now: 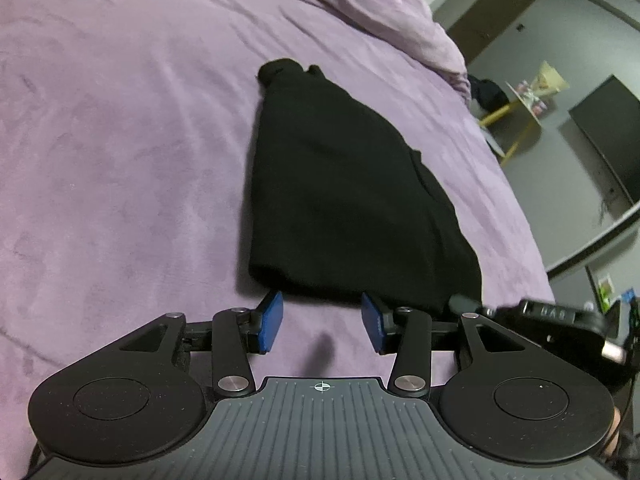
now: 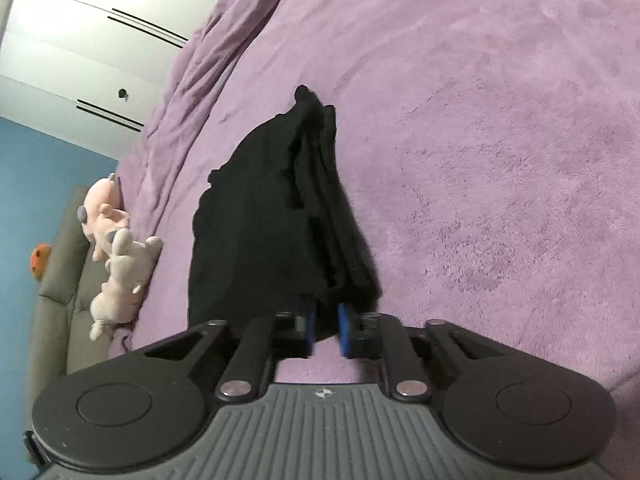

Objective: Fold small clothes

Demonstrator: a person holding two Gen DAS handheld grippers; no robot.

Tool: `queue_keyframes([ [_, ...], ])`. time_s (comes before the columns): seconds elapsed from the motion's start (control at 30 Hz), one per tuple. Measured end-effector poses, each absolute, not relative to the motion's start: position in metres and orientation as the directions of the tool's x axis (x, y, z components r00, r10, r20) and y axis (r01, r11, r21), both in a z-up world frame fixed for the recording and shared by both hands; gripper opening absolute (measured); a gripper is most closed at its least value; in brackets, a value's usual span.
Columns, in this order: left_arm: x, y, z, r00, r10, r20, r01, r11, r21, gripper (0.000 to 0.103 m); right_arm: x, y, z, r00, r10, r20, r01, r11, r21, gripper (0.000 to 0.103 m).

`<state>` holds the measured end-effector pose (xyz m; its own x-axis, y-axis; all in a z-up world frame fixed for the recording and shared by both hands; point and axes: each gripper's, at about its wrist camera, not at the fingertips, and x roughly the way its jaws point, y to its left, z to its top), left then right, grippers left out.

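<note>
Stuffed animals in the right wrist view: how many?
2. A pink stuffed animal at the bed's left edge, a pale one just below it, touching. More may be hidden beyond the frame.

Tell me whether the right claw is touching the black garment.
Touching. The right wrist view shows the right claw with its blue pads closed on the near edge of the black garment, cloth pinched between them.

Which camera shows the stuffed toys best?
The right wrist view: the stuffed toys lie in plain sight at the edge of the purple blanket. The left wrist view shows at most a pale sliver at its top left corner.
</note>
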<state>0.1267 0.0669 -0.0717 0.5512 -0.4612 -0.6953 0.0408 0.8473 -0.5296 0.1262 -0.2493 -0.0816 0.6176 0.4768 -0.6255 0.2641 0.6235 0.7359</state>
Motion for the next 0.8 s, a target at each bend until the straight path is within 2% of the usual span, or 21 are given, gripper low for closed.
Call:
queue_keyframes([
  [0.03, 0.129, 0.067, -0.071, 0.559, -0.447, -0.698, 0.028, 0.852, -0.523, 0.047, 0.125, -0.252, -0.083, 0.628, 0.498, -0.598, 0.252, 0.597, 0.762, 0.005],
  [0.1, 0.131, 0.070, -0.071, 0.573, -0.425, -0.701, 0.006, 0.857, -0.515, 0.047, 0.122, -0.258, -0.088, 0.660, 0.574, -0.484, 0.225, 0.465, 0.857, 0.005],
  [0.13, 0.132, 0.072, -0.071, 0.575, -0.420, -0.702, -0.003, 0.857, -0.515, 0.047, 0.121, -0.260, -0.089, 0.662, 0.563, -0.495, 0.240, 0.467, 0.851, 0.005],
  [0.2, 0.134, 0.075, -0.073, 0.569, -0.412, -0.712, -0.022, 0.857, -0.514, 0.047, 0.126, -0.255, -0.084, 0.618, 0.459, -0.638, 0.272, 0.637, 0.721, 0.004],
  [0.27, 0.135, 0.076, -0.076, 0.554, -0.363, -0.749, -0.056, 0.882, -0.468, 0.046, 0.125, -0.249, -0.081, 0.603, 0.438, -0.666, 0.240, 0.697, 0.676, 0.002],
  [0.3, 0.136, 0.077, -0.078, 0.547, -0.336, -0.767, -0.070, 0.894, -0.442, 0.040, 0.125, -0.245, -0.077, 0.596, 0.415, -0.687, 0.234, 0.729, 0.644, 0.002],
  [0.33, 0.137, 0.080, -0.079, 0.536, -0.333, -0.776, -0.080, 0.895, -0.439, 0.038, 0.125, -0.239, -0.072, 0.584, 0.382, -0.716, 0.216, 0.777, 0.591, 0.001],
  [0.43, 0.136, 0.086, -0.074, 0.529, -0.324, -0.784, -0.114, 0.889, -0.445, 0.043, 0.124, -0.216, -0.056, 0.548, 0.261, -0.795, 0.156, 0.901, 0.404, 0.002],
  [0.47, 0.134, 0.085, -0.069, 0.532, -0.298, -0.793, -0.110, 0.904, -0.413, 0.053, 0.121, -0.208, -0.049, 0.536, 0.227, -0.813, 0.127, 0.930, 0.344, 0.006],
  [0.5, 0.131, 0.082, -0.064, 0.536, -0.253, -0.805, -0.104, 0.927, -0.360, 0.064, 0.118, -0.200, -0.043, 0.526, 0.190, -0.829, 0.109, 0.952, 0.287, 0.016],
  [0.53, 0.127, 0.078, -0.057, 0.546, -0.200, -0.813, -0.091, 0.951, -0.295, 0.068, 0.117, -0.197, -0.039, 0.522, 0.164, -0.837, 0.097, 0.964, 0.250, 0.025],
  [0.57, 0.124, 0.074, -0.051, 0.559, -0.157, -0.814, -0.077, 0.968, -0.240, 0.076, 0.113, -0.192, -0.034, 0.520, 0.139, -0.843, 0.085, 0.973, 0.213, 0.051],
  [0.6, 0.119, 0.069, -0.045, 0.573, -0.114, -0.812, -0.060, 0.982, -0.179, 0.082, 0.109, -0.192, -0.030, 0.519, 0.119, -0.846, 0.083, 0.979, 0.188, 0.068],
  [0.7, 0.113, 0.060, -0.031, 0.587, -0.057, -0.808, -0.029, 0.995, -0.091, 0.093, 0.103, -0.179, -0.016, 0.526, 0.075, -0.847, 0.077, 0.988, 0.135, 0.071],
  [0.8, 0.114, 0.053, -0.022, 0.561, -0.011, -0.828, -0.035, 0.999, -0.037, 0.095, 0.104, -0.166, -0.008, 0.496, 0.054, -0.866, 0.083, 0.991, 0.109, 0.075],
])
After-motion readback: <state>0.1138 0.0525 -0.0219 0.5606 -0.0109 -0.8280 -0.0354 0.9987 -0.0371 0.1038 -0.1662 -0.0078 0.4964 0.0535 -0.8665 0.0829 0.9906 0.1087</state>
